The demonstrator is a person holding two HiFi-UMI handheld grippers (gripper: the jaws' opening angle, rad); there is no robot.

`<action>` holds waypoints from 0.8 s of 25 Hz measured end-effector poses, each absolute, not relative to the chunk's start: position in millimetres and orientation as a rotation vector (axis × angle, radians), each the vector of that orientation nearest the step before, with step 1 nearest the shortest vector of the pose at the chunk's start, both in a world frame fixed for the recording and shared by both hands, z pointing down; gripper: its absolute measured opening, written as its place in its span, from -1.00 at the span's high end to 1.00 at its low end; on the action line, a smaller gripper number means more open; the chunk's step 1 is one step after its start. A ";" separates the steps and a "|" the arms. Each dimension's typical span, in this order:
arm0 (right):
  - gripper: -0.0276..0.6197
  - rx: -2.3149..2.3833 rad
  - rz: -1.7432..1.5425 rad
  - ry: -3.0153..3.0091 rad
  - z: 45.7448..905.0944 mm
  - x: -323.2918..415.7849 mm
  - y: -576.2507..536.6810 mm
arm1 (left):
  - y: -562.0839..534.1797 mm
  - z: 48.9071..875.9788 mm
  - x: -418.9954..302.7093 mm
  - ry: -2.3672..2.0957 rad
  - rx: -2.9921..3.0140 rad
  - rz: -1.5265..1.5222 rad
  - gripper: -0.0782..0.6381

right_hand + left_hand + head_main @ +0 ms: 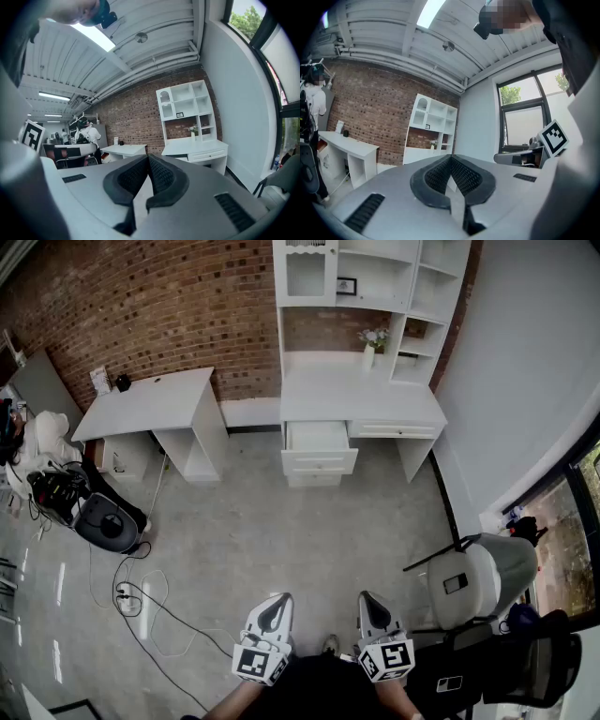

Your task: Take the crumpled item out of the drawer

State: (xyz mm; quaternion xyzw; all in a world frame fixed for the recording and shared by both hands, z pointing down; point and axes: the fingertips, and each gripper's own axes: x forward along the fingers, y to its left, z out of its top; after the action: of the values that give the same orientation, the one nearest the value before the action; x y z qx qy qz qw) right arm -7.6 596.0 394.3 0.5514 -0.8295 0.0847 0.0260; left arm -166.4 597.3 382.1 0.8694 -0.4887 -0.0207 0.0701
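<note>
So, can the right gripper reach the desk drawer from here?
Probably not: the right gripper sits shut close to the person, and the drawer is across a stretch of floor. Nothing seems to block the walk over.

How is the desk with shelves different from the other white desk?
The shelf desk has a tall shelf unit on top; the plain desk has none. The shelf desk carries a vase of flowers; the plain desk carries a small dark thing. The shelf desk has one drawer pulled out; the plain desk shows none open. Both are white and stand against the brick wall.
</note>
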 end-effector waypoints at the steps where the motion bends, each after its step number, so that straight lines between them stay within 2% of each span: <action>1: 0.87 1.707 0.261 -2.563 393.8 -7.3 595.9 | 597.3 382.3 -166.2 -1.469 2.616 -0.061 0.73; 20: 0.87 1.714 0.280 -2.590 400.6 16.2 597.9 | 600.3 389.1 -143.8 -1.492 2.607 -0.049 0.73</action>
State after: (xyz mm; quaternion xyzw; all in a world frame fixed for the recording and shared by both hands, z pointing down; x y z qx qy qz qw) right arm 16.2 597.9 400.6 0.5496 -0.8305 0.0897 0.0117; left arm -143.8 600.3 389.1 0.8657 -0.4956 -0.0162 0.0687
